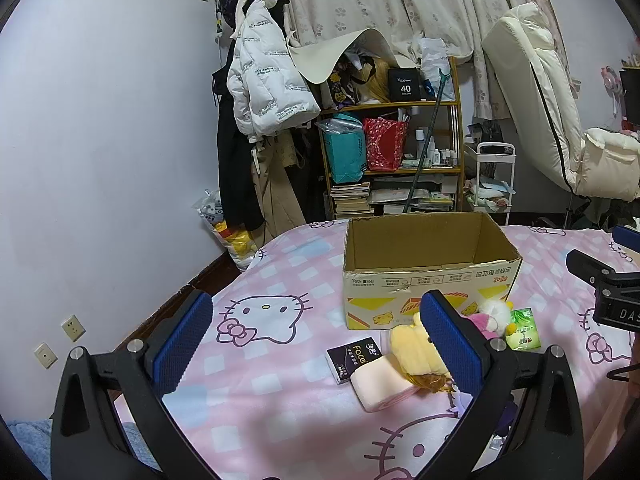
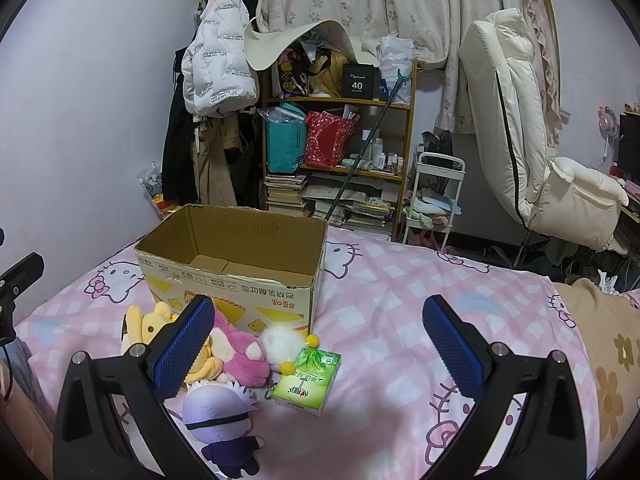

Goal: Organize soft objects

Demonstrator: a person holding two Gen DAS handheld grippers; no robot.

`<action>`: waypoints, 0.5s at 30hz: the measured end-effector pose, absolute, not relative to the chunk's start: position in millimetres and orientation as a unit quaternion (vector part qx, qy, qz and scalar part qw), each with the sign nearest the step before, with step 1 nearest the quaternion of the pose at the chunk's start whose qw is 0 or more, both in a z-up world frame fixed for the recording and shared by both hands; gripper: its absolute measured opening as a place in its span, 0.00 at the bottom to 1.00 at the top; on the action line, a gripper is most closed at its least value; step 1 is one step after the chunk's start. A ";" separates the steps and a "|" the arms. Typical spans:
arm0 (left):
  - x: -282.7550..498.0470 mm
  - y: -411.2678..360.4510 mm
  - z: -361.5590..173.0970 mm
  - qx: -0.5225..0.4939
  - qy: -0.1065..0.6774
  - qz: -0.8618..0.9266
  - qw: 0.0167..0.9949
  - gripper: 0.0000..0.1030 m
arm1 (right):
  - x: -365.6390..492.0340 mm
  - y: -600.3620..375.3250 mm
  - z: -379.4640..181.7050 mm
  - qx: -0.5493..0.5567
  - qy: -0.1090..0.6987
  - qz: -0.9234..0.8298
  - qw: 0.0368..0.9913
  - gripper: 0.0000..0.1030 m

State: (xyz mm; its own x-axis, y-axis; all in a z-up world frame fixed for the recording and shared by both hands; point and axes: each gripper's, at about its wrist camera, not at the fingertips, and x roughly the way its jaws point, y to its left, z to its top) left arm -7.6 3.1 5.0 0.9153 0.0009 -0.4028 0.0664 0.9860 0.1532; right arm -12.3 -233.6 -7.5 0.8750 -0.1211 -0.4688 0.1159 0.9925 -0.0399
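Note:
An open cardboard box [image 1: 430, 278] stands empty on the bed; it also shows in the right wrist view [image 2: 230, 276]. In front of it lie a yellow plush [image 1: 412, 350], a pink plush [image 2: 240, 354], a white pom-pom toy [image 2: 282, 344], a purple-haired doll [image 2: 218, 408], a green tissue pack [image 2: 308, 378], a black tissue pack [image 1: 347, 360] and a pink roll [image 1: 384, 382]. My left gripper [image 1: 318, 346] is open and empty, left of the pile. My right gripper [image 2: 320, 346] is open and empty above the green pack.
The bed has a pink Hello Kitty sheet [image 2: 400, 320]. Behind it stand a cluttered shelf [image 2: 340, 148], hanging coats [image 1: 264, 92], a white trolley [image 2: 436, 196] and a cream recliner [image 2: 532, 140]. A beige blanket [image 2: 600, 344] lies at right.

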 end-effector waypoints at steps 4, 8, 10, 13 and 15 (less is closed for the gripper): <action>-7.9 3.1 4.8 0.082 0.206 -0.017 0.975 0.99 | -11.9 -233.7 -4.1 -0.005 0.243 -0.061 0.968 1.00; -7.5 3.1 5.4 0.082 0.206 -0.018 0.975 0.99 | -11.8 -233.5 -9.5 -0.005 0.244 -0.061 0.968 1.00; -7.6 3.2 5.4 0.082 0.206 -0.017 0.975 0.99 | -11.9 -233.4 -9.3 -0.005 0.243 -0.061 0.968 1.00; -7.5 3.2 5.8 0.082 0.205 -0.017 0.975 0.99 | -11.4 -233.7 -8.8 -0.005 0.244 -0.061 0.968 1.00; -7.8 3.3 6.0 0.082 0.205 -0.017 0.975 0.99 | -11.3 -233.7 -10.5 -0.004 0.244 -0.061 0.968 1.00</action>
